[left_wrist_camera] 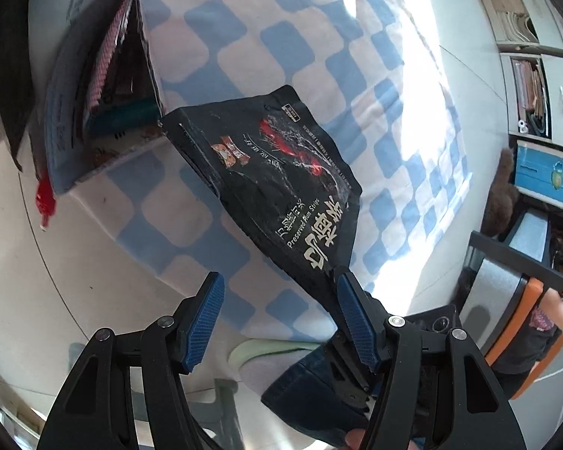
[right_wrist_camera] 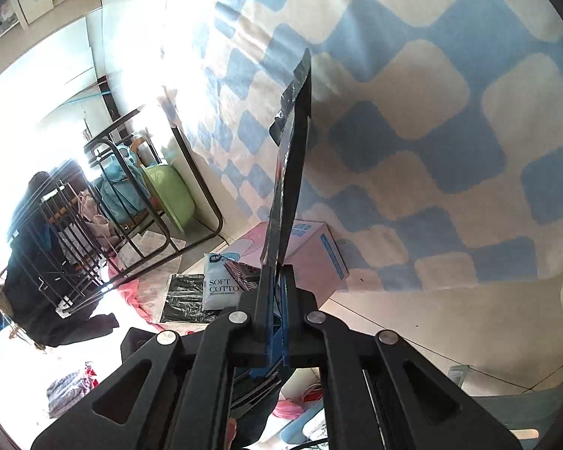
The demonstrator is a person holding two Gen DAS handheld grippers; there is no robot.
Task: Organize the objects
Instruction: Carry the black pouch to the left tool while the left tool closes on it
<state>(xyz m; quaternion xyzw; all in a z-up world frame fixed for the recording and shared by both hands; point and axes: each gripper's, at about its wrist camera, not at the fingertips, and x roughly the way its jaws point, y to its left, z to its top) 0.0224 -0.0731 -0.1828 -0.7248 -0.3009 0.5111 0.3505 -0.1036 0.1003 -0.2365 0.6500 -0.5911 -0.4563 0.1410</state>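
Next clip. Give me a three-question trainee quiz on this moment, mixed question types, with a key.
1. True or false: the left gripper has its jaws closed on the black snack pouch.
2. Which gripper holds the pouch? A) left B) right C) both
3. Fill in: below the pouch lies a bed cover checked in cream and ____.

Key:
1. False. Its jaws stand open with nothing between them.
2. B. The right gripper is shut on the pouch's edge, seen edge-on in the right wrist view.
3. Blue.
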